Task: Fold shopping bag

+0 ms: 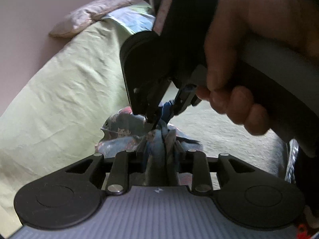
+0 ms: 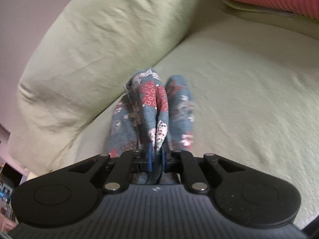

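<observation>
Both tongs, left (image 1: 159, 149) and right (image 2: 157, 155), clench the bunched shopping bag (image 2: 153, 103) beside open green bedsheet (image 2: 239, 79).

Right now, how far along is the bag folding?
Partly done. The patterned shopping bag is already gathered into several narrow layers. In hand: the left hand-held gripper and right hand-held gripper are both shut on the bunched fabric, with the bag over the green sheet. Left: it isn't yet a flat, compact fold, and nothing has been set down.
</observation>
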A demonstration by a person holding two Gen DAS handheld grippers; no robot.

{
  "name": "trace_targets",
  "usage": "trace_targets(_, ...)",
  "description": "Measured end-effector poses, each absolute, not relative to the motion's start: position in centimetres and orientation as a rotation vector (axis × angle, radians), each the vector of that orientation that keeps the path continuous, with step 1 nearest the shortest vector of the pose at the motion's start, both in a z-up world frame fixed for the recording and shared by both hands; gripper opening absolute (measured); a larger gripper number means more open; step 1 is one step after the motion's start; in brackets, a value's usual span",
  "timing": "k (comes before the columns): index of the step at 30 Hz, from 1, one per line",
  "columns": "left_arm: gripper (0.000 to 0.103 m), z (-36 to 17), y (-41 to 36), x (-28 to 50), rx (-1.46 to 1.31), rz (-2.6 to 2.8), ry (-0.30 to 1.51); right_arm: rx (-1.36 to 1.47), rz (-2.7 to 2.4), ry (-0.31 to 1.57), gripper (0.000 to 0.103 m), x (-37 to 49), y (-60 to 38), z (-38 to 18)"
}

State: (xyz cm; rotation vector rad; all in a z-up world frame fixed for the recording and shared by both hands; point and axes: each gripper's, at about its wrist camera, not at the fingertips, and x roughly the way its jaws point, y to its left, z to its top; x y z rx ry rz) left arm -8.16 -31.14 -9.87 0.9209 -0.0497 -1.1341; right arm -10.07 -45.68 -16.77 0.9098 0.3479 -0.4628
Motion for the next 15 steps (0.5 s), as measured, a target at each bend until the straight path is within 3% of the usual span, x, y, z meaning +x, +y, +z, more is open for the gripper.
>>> trace_targets(5,0.037,-9.7,-29.6,-8.7,0.979,-1.165,-0.062,0.931,-0.484,0.364,0.007,-10.1,-46.1,-18.2)
trace_targets(9,0.036,-7.4,-25.4,-7.3,0.872,-1.225,0.052,0.964,-0.475,0.370,0.006,-9.9,-46.8,-19.3)
trace_targets(15,0.014,-4.9,-25.6,-2.8,0.659,-1.180,0.267,0.911,-0.473,0.388,0.007,-9.6,-46.6,-19.4)
